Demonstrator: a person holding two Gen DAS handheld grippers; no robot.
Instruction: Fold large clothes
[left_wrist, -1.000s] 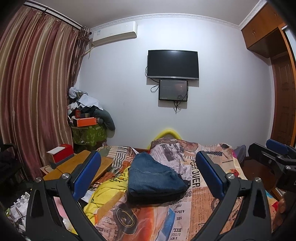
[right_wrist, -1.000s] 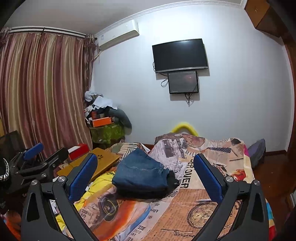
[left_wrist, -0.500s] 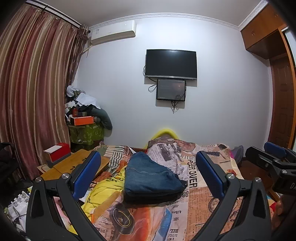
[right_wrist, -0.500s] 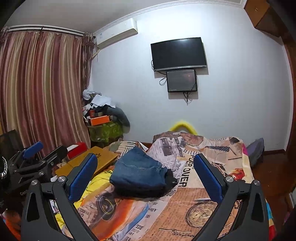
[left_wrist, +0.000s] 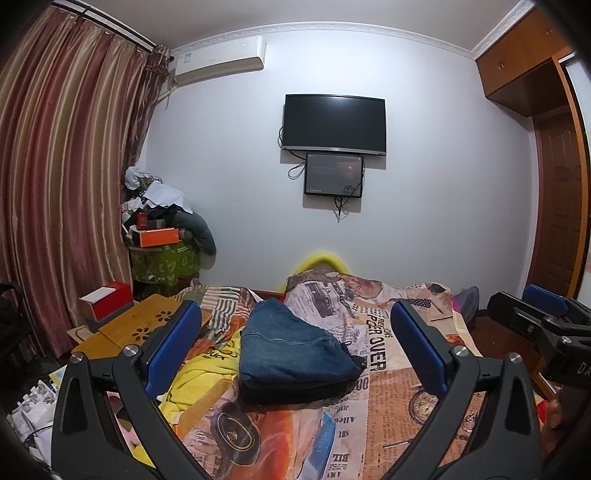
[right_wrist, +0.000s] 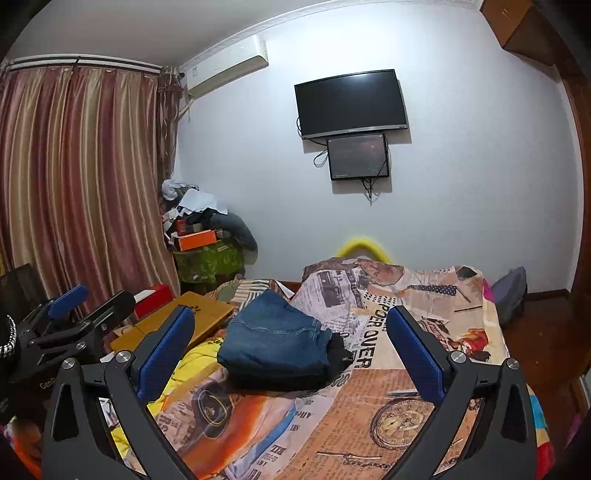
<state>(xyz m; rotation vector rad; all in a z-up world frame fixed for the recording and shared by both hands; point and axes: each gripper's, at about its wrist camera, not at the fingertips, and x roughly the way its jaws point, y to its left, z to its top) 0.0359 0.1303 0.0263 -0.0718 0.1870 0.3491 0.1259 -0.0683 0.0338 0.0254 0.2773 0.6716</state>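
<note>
Landmark: the folded jeans (left_wrist: 295, 347), a compact blue denim bundle lying on the newspaper-print bedspread (left_wrist: 406, 387); every place below is given from it.
Under the jeans: a dark garment (right_wrist: 338, 352), also folded, with its edge showing on the side toward the right gripper.
Beside the jeans: a yellow garment (left_wrist: 201, 373) lies crumpled just next to the bundle on the curtain side, not yet folded.
Beyond that: a wooden lap desk (left_wrist: 125, 328) with a red box (left_wrist: 109, 301) on it, farther the same way.
Left gripper (left_wrist: 295, 354): jaws spread wide, nothing between the blue pads, held above and short of the jeans.
Right gripper (right_wrist: 291, 354): likewise wide apart and empty, hanging short of the jeans.
Step in hand: judging by the neat stack, one fold looks finished and both tools are between garments.
Next move: probably the yellow garment; it calls for swinging toward it, lowering, pinching two edges or corners, then dragging it flat onto bare bedspread.
Risk: knocking the stacked jeans while pulling the cloth free.
</note>
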